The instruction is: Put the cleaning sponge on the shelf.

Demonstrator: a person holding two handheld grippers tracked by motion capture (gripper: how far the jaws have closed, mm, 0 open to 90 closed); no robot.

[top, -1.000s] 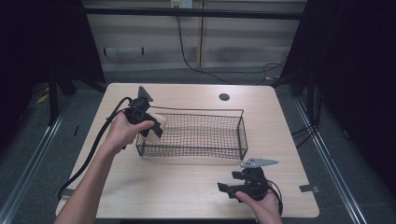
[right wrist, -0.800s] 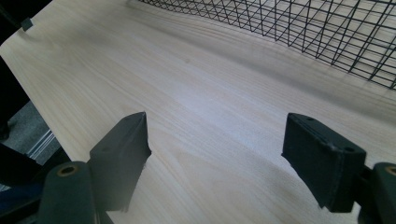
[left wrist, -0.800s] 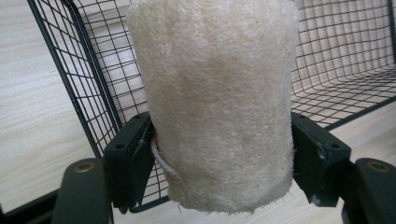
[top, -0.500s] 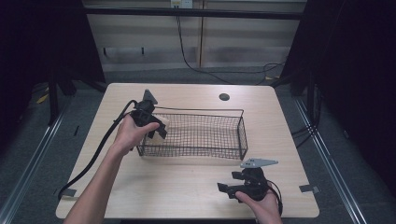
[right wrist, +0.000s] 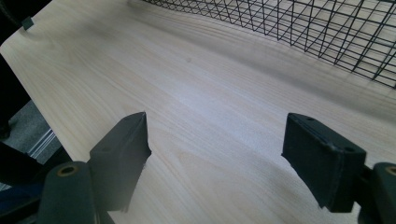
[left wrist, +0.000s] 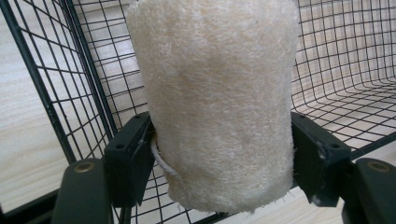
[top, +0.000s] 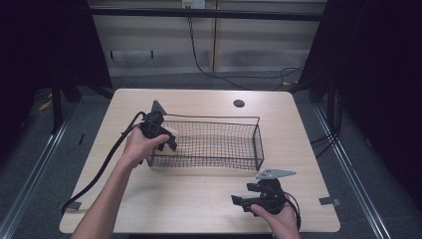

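Observation:
A cream loofah sponge [left wrist: 217, 102] stands between the jaws of my left gripper [left wrist: 222, 154], which is shut on it. In the high view that gripper [top: 166, 141] hangs over the left end of the black wire basket [top: 256, 142], with the sponge [top: 165, 137] just inside the rim. The left gripper view has the basket's mesh wall [left wrist: 60, 79] right behind the sponge. My right gripper [top: 238, 201] rests low near the table's front edge, right of centre, open with nothing between its jaws [right wrist: 215, 154].
The wooden table [top: 199, 204] has a small dark round hole [top: 239, 103] at the back right. A black cable [top: 99, 169] trails from the left gripper off the front left corner. Bare tabletop [right wrist: 196, 84] lies between the right gripper and the basket [right wrist: 299, 28].
My left gripper has carried the sponge to the right and a little nearer, from beside the basket's left end to over its rim. The right gripper has stayed put.

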